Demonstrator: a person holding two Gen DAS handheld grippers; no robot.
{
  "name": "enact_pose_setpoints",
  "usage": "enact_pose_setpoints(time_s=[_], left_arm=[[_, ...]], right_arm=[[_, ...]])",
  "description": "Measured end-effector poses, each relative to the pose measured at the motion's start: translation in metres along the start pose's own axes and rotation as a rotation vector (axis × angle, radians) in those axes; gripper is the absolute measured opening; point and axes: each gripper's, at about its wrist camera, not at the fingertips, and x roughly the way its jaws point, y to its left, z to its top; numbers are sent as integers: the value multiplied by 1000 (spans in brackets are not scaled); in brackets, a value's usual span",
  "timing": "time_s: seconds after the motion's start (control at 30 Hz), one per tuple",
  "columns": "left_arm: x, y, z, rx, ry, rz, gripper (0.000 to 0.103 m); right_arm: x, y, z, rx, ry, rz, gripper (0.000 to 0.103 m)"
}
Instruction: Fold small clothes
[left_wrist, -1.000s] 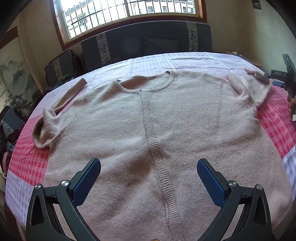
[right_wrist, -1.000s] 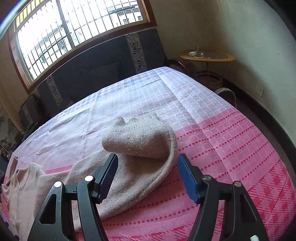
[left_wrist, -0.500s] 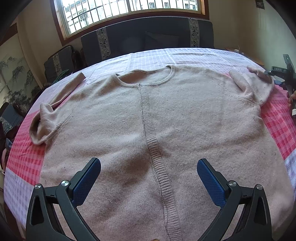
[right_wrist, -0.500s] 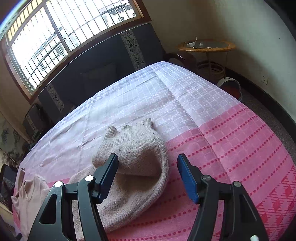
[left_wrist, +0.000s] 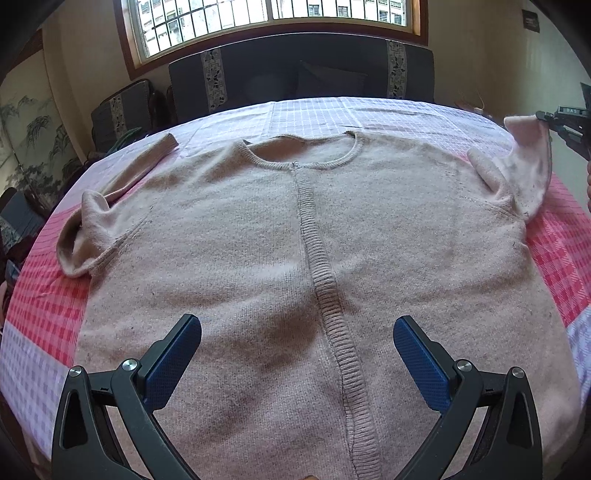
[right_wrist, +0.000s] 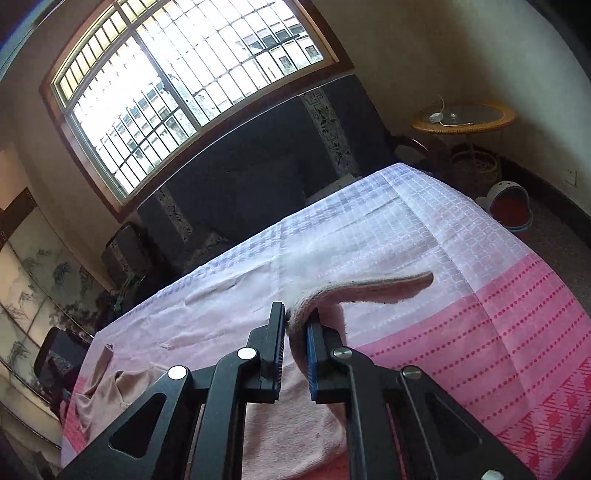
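Observation:
A beige knit sweater (left_wrist: 288, 258) lies flat, front up, on the pink and white checked cloth (left_wrist: 40, 306), neck away from me. Its left sleeve (left_wrist: 129, 173) lies folded at the far left. My left gripper (left_wrist: 297, 343) is open and empty, hovering over the lower body of the sweater. My right gripper (right_wrist: 295, 325) is shut on the cuff of the right sleeve (right_wrist: 369, 291) and holds it lifted off the cloth. The lifted sleeve (left_wrist: 528, 162) and the right gripper (left_wrist: 565, 118) also show at the far right of the left wrist view.
A dark sofa (left_wrist: 295, 77) stands behind the table under a barred window (right_wrist: 184, 85). A wicker side table (right_wrist: 465, 118) and a round basket (right_wrist: 509, 206) stand on the floor to the right. A dark chair (left_wrist: 122, 110) is at the far left.
My right gripper has closed on the right sleeve's cuff and lifted it off the cloth; it was open around the sleeve before. My left gripper stays open, moved slightly nearer the sweater.

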Motion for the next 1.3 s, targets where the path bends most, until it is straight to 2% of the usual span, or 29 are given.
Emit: enact_pose_setpoints(time_s=[0.13, 0.27, 0.4, 0.53, 0.6, 0.63, 0.7, 0.73, 0.8, 0.87, 0.97, 1.03, 1.07, 1.17, 1.23, 1.3], left_arm=[[-8, 19, 2, -30, -30, 19, 103], [-11, 49, 2, -92, -36, 39, 103], [-13, 80, -4, -153, -33, 52, 103], [-13, 102, -13, -182, -27, 59, 103], [-12, 110, -17, -194, -20, 59, 103], [-12, 114, -18, -200, -18, 54, 103], [-14, 121, -19, -210, -26, 34, 103], [-15, 123, -17, -211, -34, 18, 103], [-14, 125, -11, -209, -42, -30, 103], [-13, 125, 2, -206, -48, -99, 103], [-5, 115, 32, -183, -47, -261, 103], [3, 104, 54, -167, -55, -398, 103], [10, 98, 65, -155, -51, -439, 103], [29, 78, 98, -93, -73, -478, 103], [43, 63, 117, -22, -95, -447, 103], [61, 54, 131, 15, -72, -454, 103]], right_arm=[[3, 95, -15, -83, -14, 131, 9], [24, 192, -64, -193, 12, 213, 9], [63, 270, -131, -288, 122, 264, 9], [93, 314, -185, -317, 236, 309, 9], [100, 320, -201, -295, 293, 362, 9], [97, 318, -204, -279, 294, 382, 9], [86, 300, -196, -231, 255, 361, 9], [82, 287, -189, -183, 247, 365, 13], [77, 254, -176, -46, 288, 410, 15], [60, 224, -173, 50, 270, 423, 15], [28, 195, -179, 42, 218, 377, 17], [14, 175, -186, 51, 210, 365, 21], [9, 166, -190, 65, 210, 366, 22], [2, 151, -203, 60, 207, 354, 25], [6, 148, -210, 51, 224, 342, 25], [9, 145, -214, 54, 240, 355, 25]])
